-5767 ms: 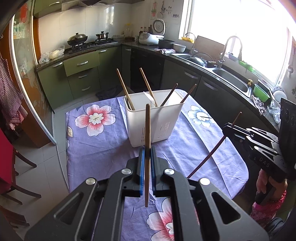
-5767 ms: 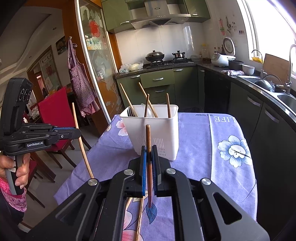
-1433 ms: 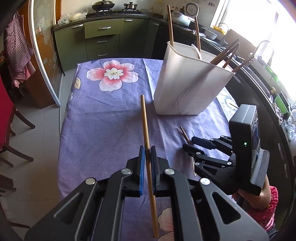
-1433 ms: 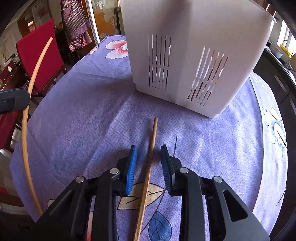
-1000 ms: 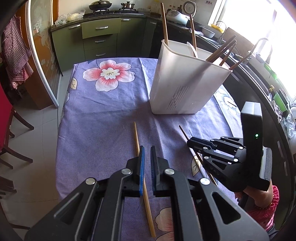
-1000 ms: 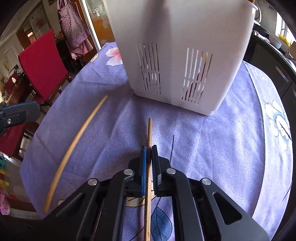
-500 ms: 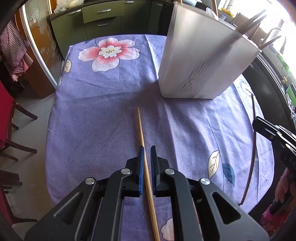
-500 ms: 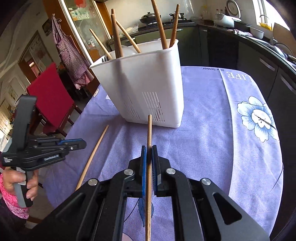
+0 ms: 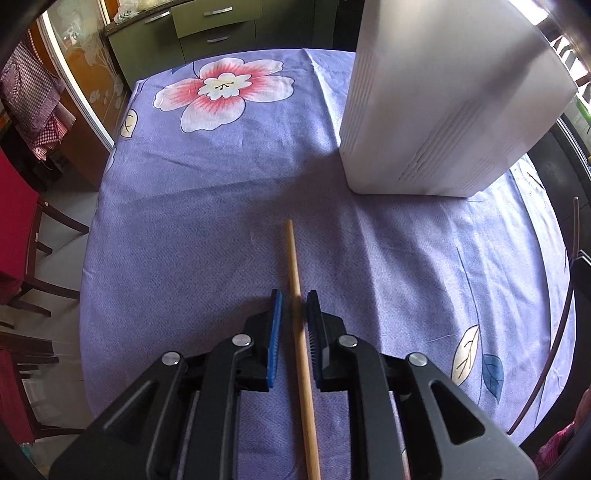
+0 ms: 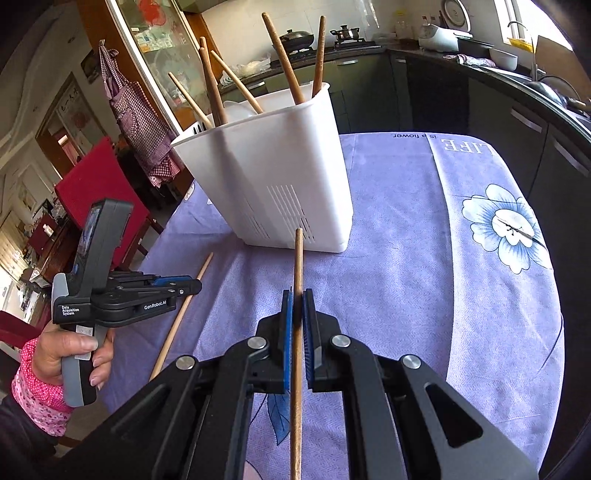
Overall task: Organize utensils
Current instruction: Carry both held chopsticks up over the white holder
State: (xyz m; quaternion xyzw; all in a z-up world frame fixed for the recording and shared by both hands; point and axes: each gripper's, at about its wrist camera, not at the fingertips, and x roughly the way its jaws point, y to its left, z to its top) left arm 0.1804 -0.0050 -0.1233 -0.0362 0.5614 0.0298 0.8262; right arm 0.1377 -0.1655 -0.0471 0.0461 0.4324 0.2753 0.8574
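A light wooden chopstick [image 9: 300, 332] lies on the purple flowered tablecloth [image 9: 207, 236]. My left gripper [image 9: 294, 308] is open low over it, one finger on each side of it. The chopstick also shows in the right wrist view [image 10: 184, 310], beside the left gripper [image 10: 192, 286]. My right gripper [image 10: 297, 306] is shut on a dark brown chopstick [image 10: 297, 295] and holds it above the table, tip towards the white utensil holder [image 10: 273, 173]. Several chopsticks stand in the holder [image 9: 443, 110]. The dark chopstick shows at the right edge of the left wrist view [image 9: 557, 332].
A red chair [image 10: 99, 199] stands left of the table. Green kitchen cabinets [image 9: 214, 29] and a counter with a sink [image 10: 535, 85] run behind. The table edge [image 9: 86, 295] falls off to the left and near side.
My left gripper has opened a little and come down around the light chopstick. My right gripper has stayed shut on the dark chopstick and kept it lifted near the holder.
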